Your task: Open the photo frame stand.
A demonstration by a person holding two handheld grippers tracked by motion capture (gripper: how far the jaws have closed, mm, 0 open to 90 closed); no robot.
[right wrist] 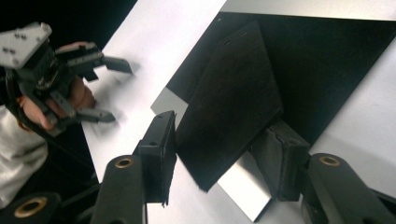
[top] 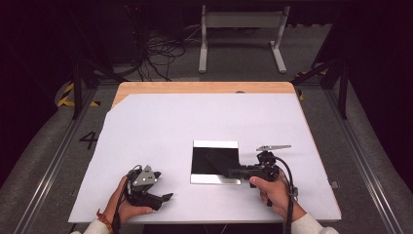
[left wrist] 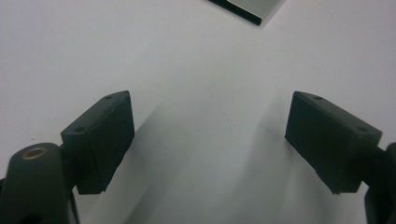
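Note:
A square plate with a glossy black face and silver borders lies on the white table, right of centre. On it lies a flat black slab, its near end reaching between the jaws of my right gripper. In the right gripper view the slab sits between the two pads of my right gripper; the jaws stand apart and do not visibly press on it. My left gripper rests near the table's front left, open and empty. In its own view the left gripper has bare white table between its jaws.
The white sheet covers most of the wooden table, whose bare edge shows at the back. A corner of the plate shows at the top of the left gripper view. Beyond the table are cables and a white metal stand on the floor.

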